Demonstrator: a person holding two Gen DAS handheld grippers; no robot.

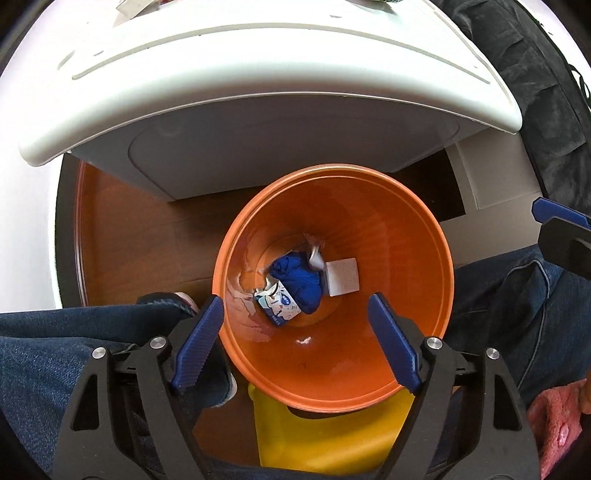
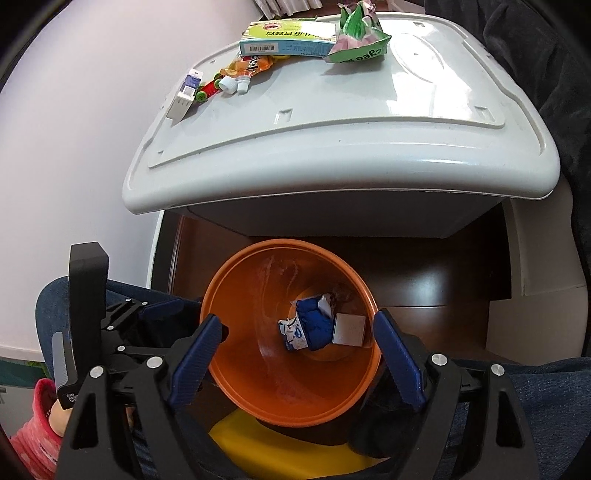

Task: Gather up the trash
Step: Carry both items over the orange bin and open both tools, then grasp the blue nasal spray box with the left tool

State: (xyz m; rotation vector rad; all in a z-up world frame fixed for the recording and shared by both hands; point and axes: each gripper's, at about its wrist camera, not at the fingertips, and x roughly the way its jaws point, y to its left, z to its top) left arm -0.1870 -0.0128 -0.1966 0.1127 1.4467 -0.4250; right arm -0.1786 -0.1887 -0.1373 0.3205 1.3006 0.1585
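Observation:
An orange bin (image 1: 417,258) stands on the floor below both grippers and shows in the right wrist view (image 2: 236,302) too. In it lie a blue crumpled wrapper (image 1: 297,282), a white-and-blue packet (image 1: 279,304) and a small grey box (image 1: 343,277). My left gripper (image 1: 295,332) is open and empty above the bin. My right gripper (image 2: 295,350) is open and empty above the bin. On the white cabinet top (image 2: 369,103) lie a light blue carton (image 2: 291,38), a green wrapper (image 2: 356,33), an orange pouch (image 2: 247,68) and a small white box (image 2: 186,94).
The white cabinet (image 1: 258,74) stands just behind the bin. A yellow object (image 1: 325,435) lies under the bin's near side. The person's jeans-clad legs (image 1: 55,332) flank the bin. A dark garment (image 1: 546,92) hangs at the right. The floor is brown wood.

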